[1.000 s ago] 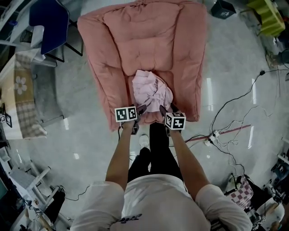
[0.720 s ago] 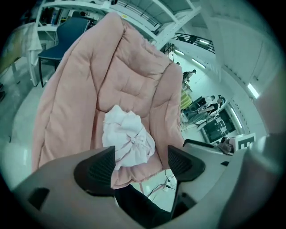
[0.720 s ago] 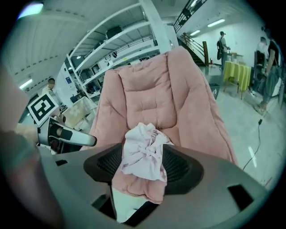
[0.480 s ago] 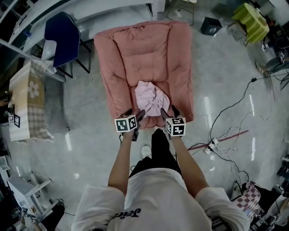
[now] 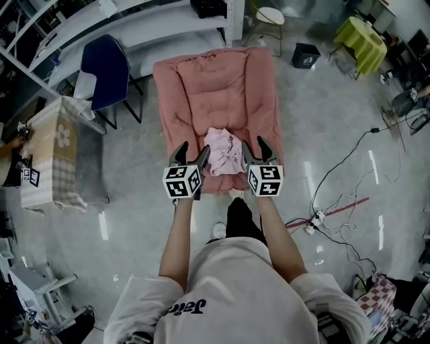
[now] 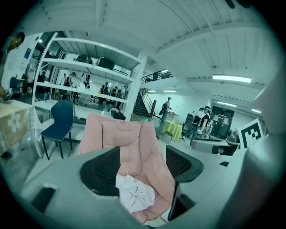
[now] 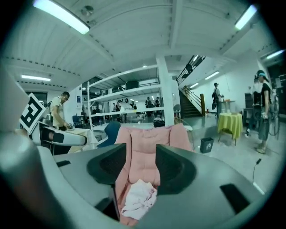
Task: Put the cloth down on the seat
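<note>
A crumpled pale pink cloth [image 5: 225,151] lies loose on the front of the seat of a pink padded chair [image 5: 215,87]. My left gripper [image 5: 191,153] is raised at the seat's front left and my right gripper [image 5: 254,149] at its front right, both clear of the cloth. Both pairs of jaws are closing, with nothing between them. The left gripper view looks past my left gripper [image 6: 142,167] to the cloth [image 6: 135,197] on the chair [image 6: 120,138] well beyond. In the right gripper view, my right gripper [image 7: 140,166] frames the cloth [image 7: 139,199] and chair [image 7: 147,143] likewise.
A blue chair [image 5: 107,70] and a table with a checked cover [image 5: 54,158] stand to the left. White shelving [image 5: 134,20] runs behind. A black bin [image 5: 306,55] and a yellow-green covered table [image 5: 363,37] stand at the back right. Cables [image 5: 336,201] trail over the floor on the right.
Both grippers have drawn back and up from the cloth, which stays on the seat. The chair now looks smaller and farther off in the head view.
</note>
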Available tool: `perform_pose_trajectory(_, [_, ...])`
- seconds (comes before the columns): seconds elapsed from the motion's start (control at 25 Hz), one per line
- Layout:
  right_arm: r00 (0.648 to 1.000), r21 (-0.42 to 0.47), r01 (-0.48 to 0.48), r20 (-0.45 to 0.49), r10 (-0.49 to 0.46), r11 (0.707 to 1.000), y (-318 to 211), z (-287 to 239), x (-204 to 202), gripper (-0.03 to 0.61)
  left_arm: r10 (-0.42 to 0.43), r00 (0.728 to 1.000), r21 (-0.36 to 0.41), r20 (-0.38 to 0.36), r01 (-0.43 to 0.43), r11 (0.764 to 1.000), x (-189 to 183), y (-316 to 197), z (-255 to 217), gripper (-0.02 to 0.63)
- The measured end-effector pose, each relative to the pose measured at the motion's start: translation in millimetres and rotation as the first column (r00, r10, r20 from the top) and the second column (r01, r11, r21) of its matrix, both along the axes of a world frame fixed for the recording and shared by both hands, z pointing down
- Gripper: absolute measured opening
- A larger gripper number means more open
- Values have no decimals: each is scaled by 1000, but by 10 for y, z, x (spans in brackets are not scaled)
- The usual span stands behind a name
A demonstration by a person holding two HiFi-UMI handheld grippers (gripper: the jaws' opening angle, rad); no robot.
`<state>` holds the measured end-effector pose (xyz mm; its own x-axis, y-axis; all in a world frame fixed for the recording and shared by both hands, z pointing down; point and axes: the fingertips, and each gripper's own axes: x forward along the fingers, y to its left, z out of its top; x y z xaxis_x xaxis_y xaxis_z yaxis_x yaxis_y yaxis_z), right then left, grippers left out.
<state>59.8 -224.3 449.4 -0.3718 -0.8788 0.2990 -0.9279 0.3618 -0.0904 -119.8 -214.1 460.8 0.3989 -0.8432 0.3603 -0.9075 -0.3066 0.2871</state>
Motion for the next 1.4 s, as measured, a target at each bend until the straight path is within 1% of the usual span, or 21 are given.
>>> perform_pose_trajectory(0.08, [1000, 58, 14, -8, -13, 998, 89, -256, -47, 187, 5, 999, 50, 35, -7, 999, 32, 78, -222, 299])
perform_pose_trajectory(0.24, [1000, 151, 22, -20, -19, 988, 262, -680, -65, 165, -14, 994, 158, 107, -3, 987, 121, 236, -582, 198])
perform_pose_trajectory(0.28, [1000, 166, 16, -13, -14, 986, 309, -762, -57, 153, -26, 992, 184, 122, 3, 983, 135, 279, -652, 163])
perform_pose_trajectory(0.36, [1000, 196, 8, -3, -8, 981, 394, -909, -53, 123, -53, 989, 236, 140, 18, 971, 146, 359, -791, 117])
perform_pose_trajectory(0.44, [1000, 224, 11, -8, -10, 974, 480, -1026, -72, 101, -72, 987, 285, 146, 28, 958, 147, 442, -923, 71])
perform_pose_trajectory(0.52, [1000, 254, 10, -20, -6, 967, 579, -1110, -85, 65, -82, 983, 325, 161, 26, 946, 150, 534, -1029, 24])
perform_pose_trajectory(0.56, [1000, 270, 3, -22, 3, 963, 625, -1149, -81, 46, -88, 981, 342, 171, 25, 939, 147, 572, -1076, 15])
perform_pose_trajectory(0.64, [1000, 291, -15, -17, 21, 957, 697, -1203, -70, 34, -98, 979, 369, 180, 26, 929, 132, 629, -1156, 14])
perform_pose_trajectory(0.72, [999, 290, -28, -16, 34, 957, 743, -1217, -65, 21, -106, 978, 379, 179, 30, 925, 116, 661, -1205, 14])
perform_pose_trajectory(0.96, [997, 274, -53, -33, 64, 960, 832, -1198, -22, 17, -167, 978, 384, 123, 108, 917, 48, 713, -1211, 14])
perform_pose_trajectory(1.2, [998, 276, -47, -34, 58, 960, 877, -1215, -57, 17, -144, 983, 401, 116, 86, 912, 104, 767, -1224, 14])
perform_pose_trajectory(1.4, [998, 276, -48, -36, 60, 960, 848, -1220, -61, 17, -137, 984, 399, 114, 81, 914, 116, 728, -1220, 14])
